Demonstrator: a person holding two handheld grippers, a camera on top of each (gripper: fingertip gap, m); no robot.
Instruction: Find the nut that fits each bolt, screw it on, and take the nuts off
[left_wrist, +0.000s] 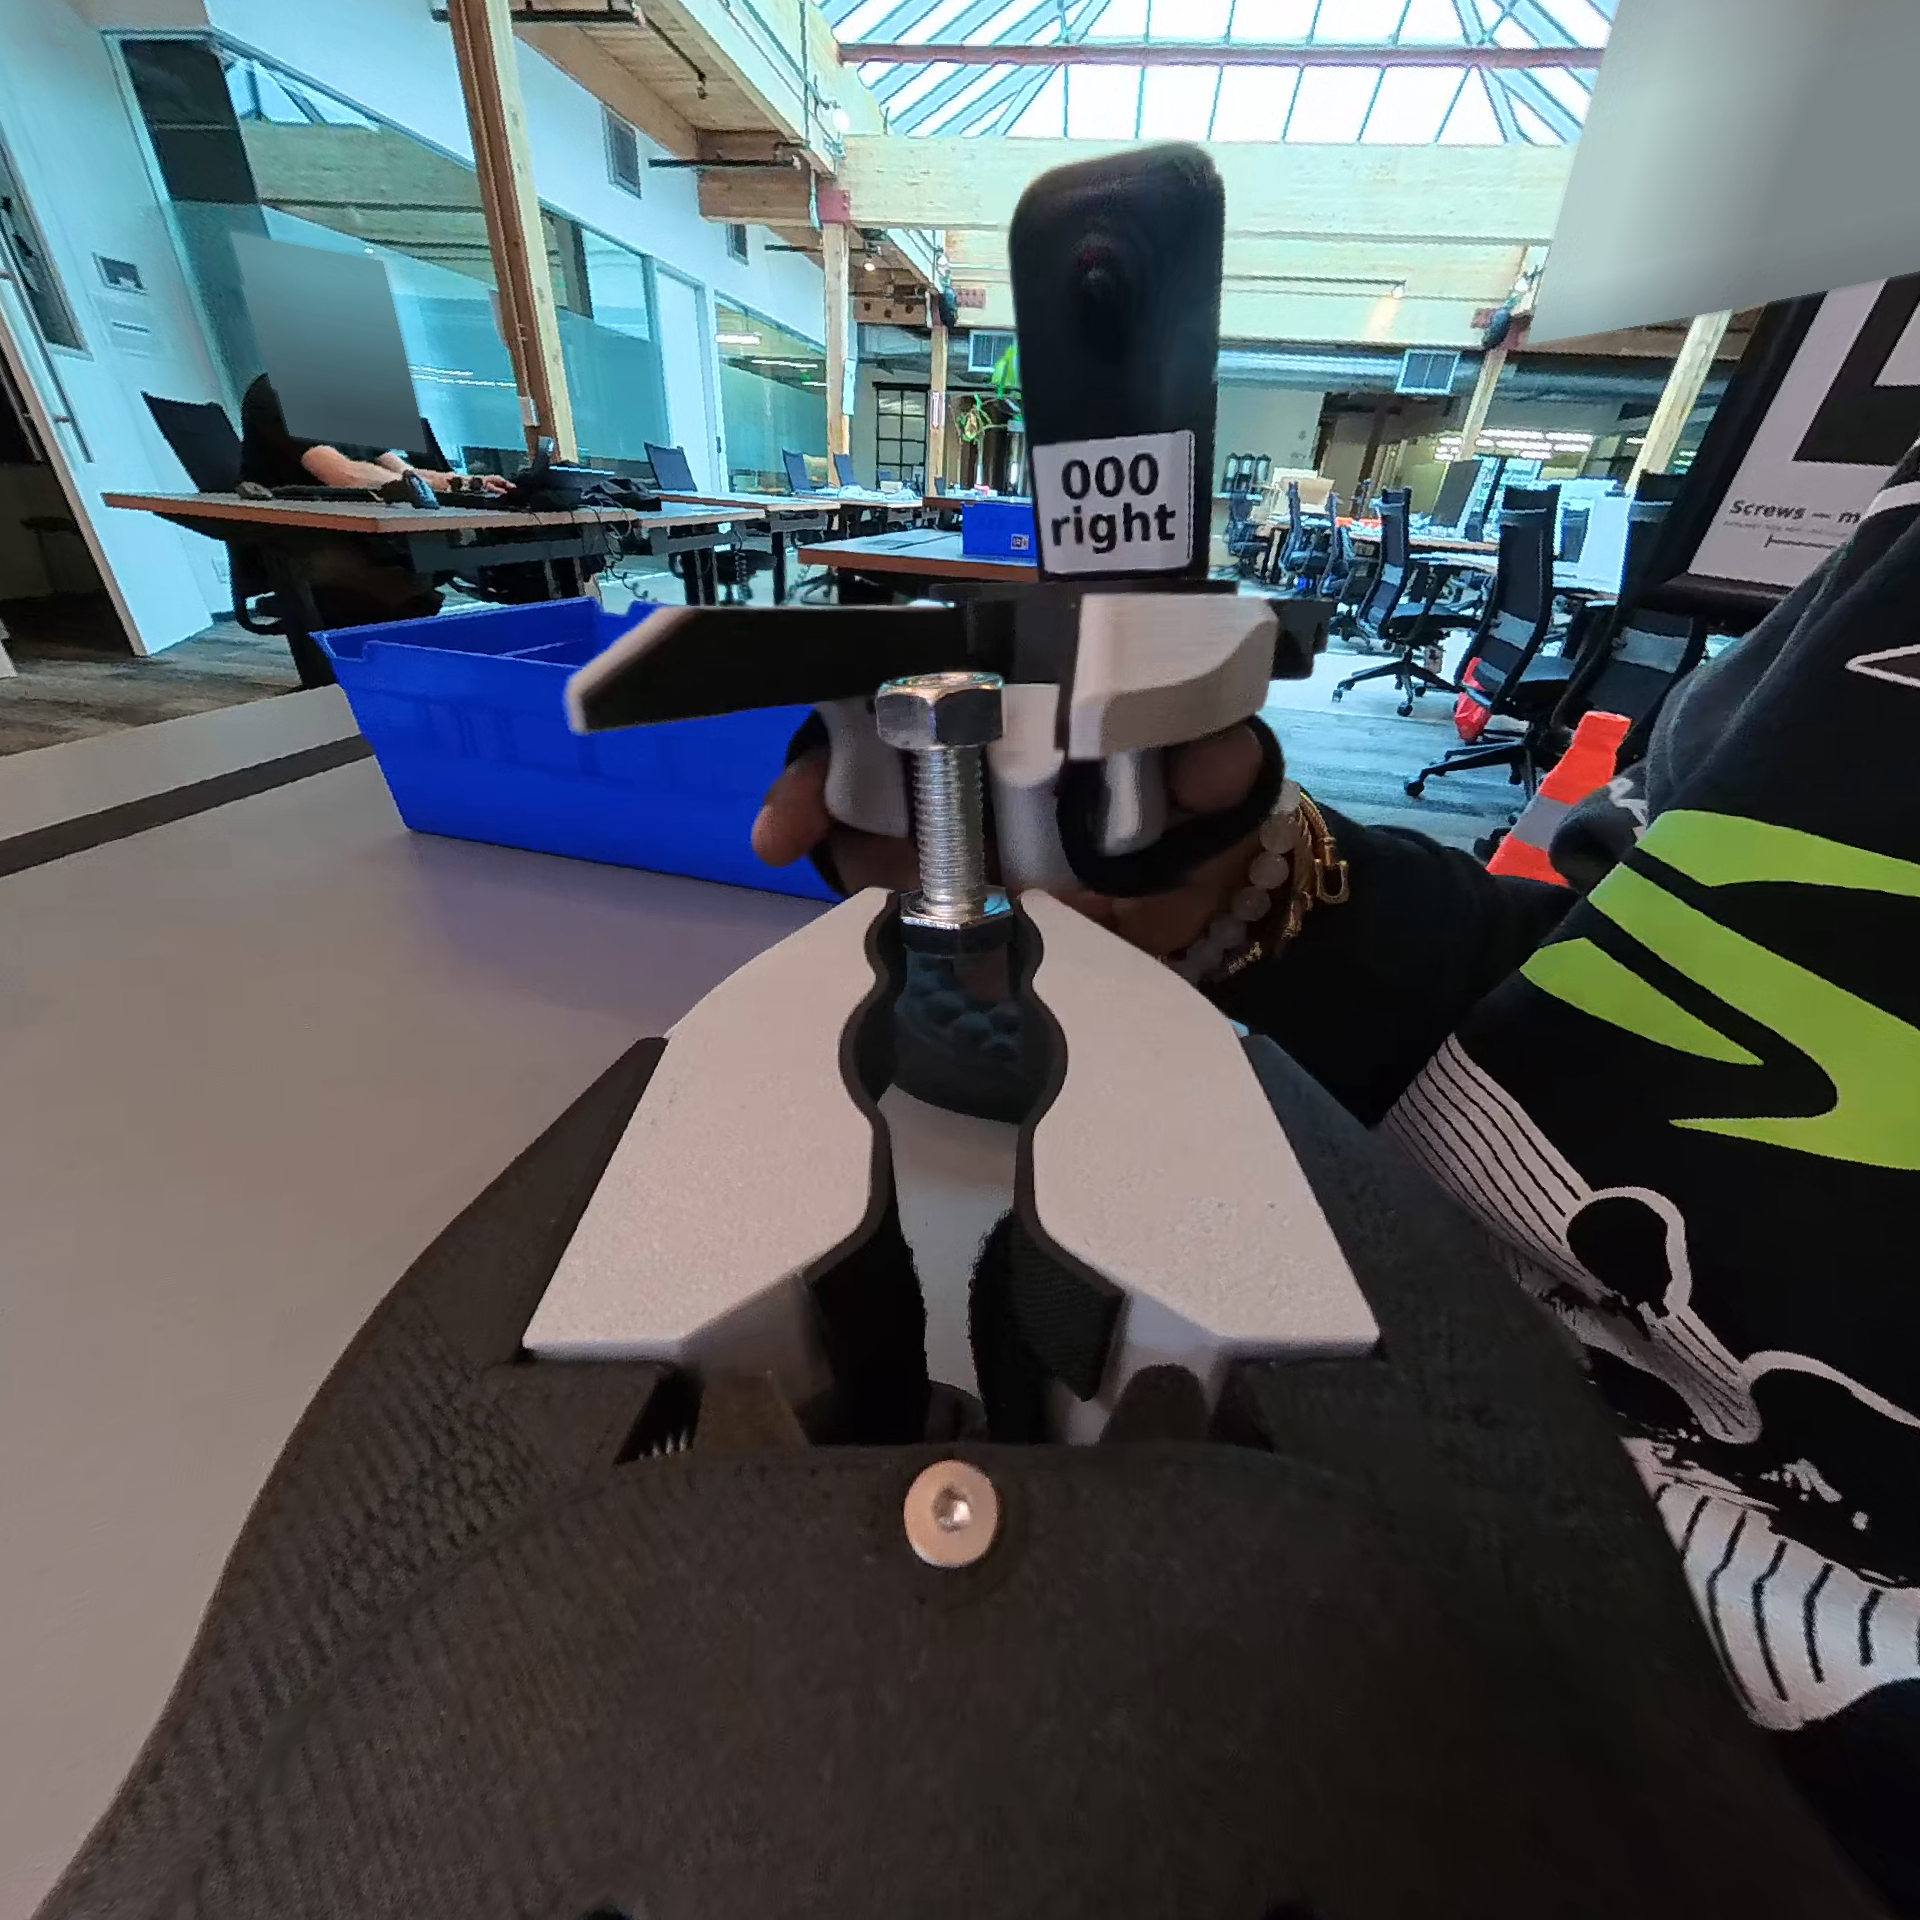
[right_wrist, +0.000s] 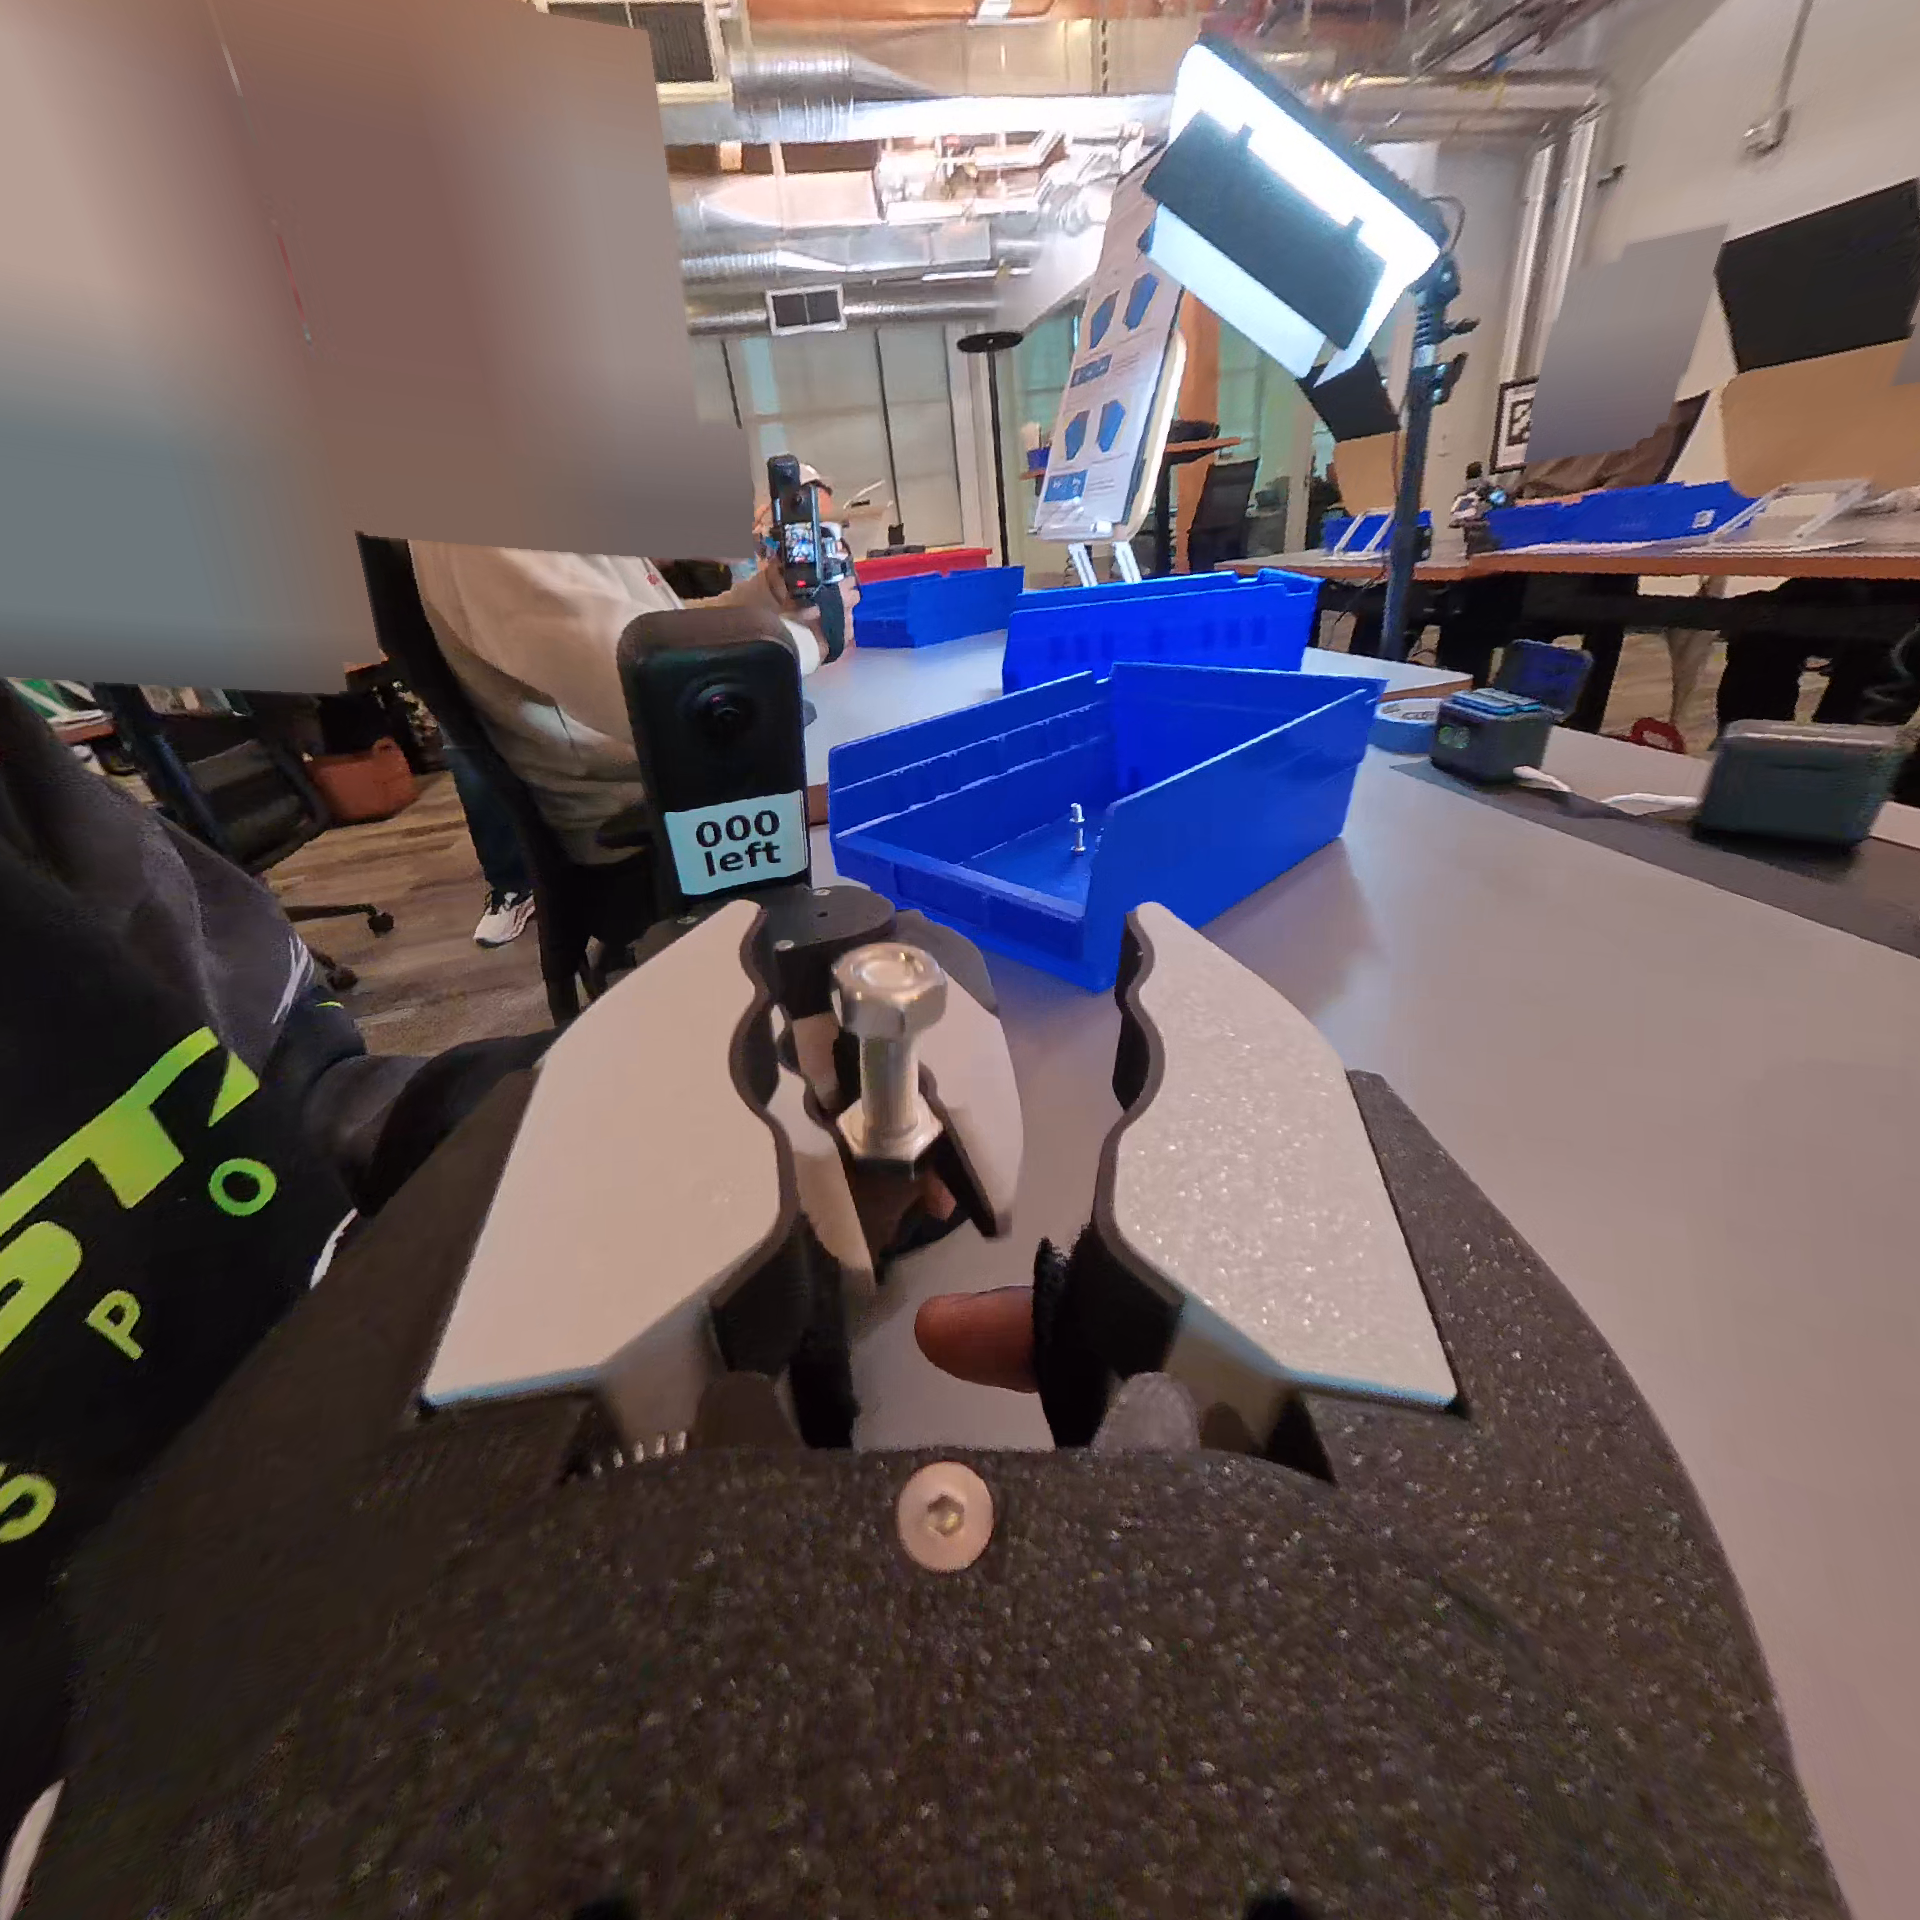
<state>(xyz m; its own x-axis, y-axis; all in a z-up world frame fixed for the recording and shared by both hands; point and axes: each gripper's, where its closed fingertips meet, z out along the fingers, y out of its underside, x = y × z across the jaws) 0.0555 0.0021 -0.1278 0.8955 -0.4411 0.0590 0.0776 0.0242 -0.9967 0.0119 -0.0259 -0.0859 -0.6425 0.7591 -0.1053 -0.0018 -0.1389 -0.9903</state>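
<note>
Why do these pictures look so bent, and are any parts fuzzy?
Left wrist view: the wide lens bows the table edge; the bolt is sharp, the right gripper beyond it slightly smeared. Right wrist view: the lamp glares white, and the left gripper's fingers look motion-blurred.

Open-plan office: desk rows (left_wrist: 436, 514), swivel chairs (left_wrist: 1392, 623), skylight roof (left_wrist: 1195, 62).

We see bright daylight from a skylight (left_wrist: 1195, 83) and a lit panel lamp (right_wrist: 1299, 187). Soft shadows lie on the table (right_wrist: 1558, 1039). Edges curve strongly, and the far gripper's fingers (left_wrist: 748, 655) are slightly blurred.
</note>
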